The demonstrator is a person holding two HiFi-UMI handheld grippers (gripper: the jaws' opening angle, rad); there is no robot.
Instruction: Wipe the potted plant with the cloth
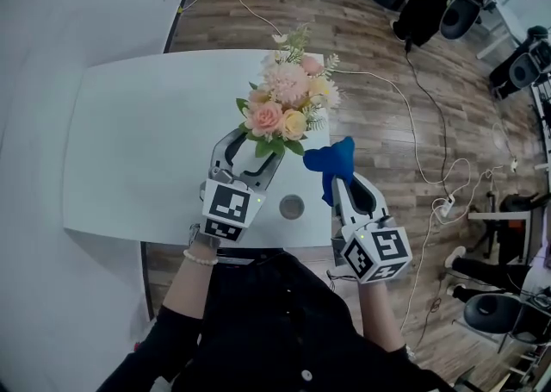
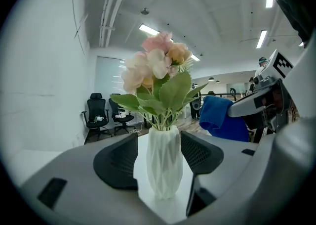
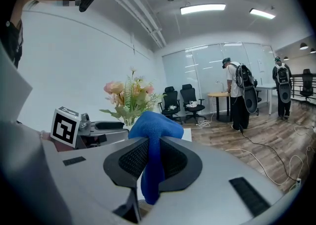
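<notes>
The potted plant is a bunch of pink and cream flowers (image 1: 287,97) in a white faceted vase (image 2: 164,162), standing near the white table's front right corner. My left gripper (image 1: 251,151) is open, and the vase stands between its two black pads (image 2: 118,162) with a narrow gap on the left side. The flowers hide the vase in the head view. My right gripper (image 1: 337,182) is shut on a blue cloth (image 1: 331,160), held just right of the flowers at the table's edge. The cloth (image 3: 153,130) bulges above the jaws and hangs below them.
The white table (image 1: 146,140) has a round grey grommet (image 1: 292,206) near its front edge. White cables (image 1: 413,123) run over the wood floor to the right. Black office chairs (image 2: 98,117) stand behind, and two people (image 3: 239,98) stand by a far desk.
</notes>
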